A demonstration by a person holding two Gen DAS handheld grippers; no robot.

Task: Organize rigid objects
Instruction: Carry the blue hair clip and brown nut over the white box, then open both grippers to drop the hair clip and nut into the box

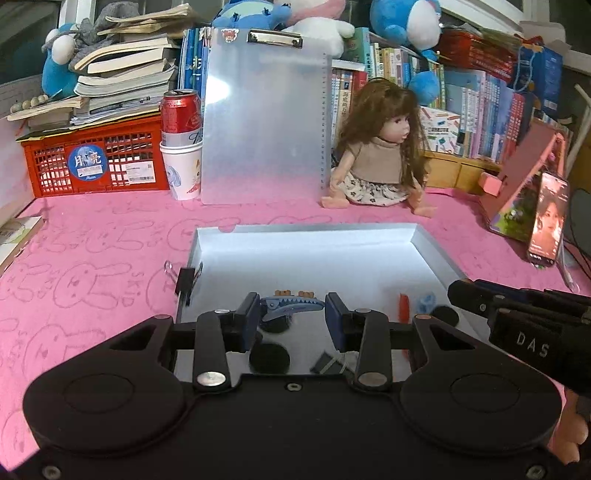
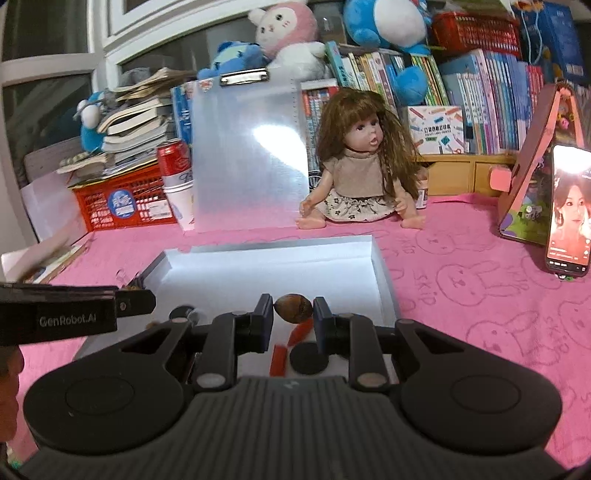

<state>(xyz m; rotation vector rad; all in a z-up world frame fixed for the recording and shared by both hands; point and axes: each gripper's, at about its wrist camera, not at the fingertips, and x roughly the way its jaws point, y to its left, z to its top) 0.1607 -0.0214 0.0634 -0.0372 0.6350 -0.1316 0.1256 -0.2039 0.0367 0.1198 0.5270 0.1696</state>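
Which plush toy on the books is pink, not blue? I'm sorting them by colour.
The bunny plush at the centre, with a pink hood and white face; the plush toys on either side of it are blue.

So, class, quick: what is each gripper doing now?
Left gripper: closed on the blue hair clip.
Right gripper: closed on the brown nut.

"GenRobot.AI" on left gripper (image 2: 291,314)

A home, most likely a child's room or study corner. A pink bunny-print cloth (image 1: 92,258) covers the table; a doll (image 1: 376,155) sits against rows of children's books (image 1: 476,110), with plush toys (image 1: 402,22) on top. A red crate (image 1: 96,162) holds stacked books, beside a soda can (image 1: 181,114) in a paper cup.
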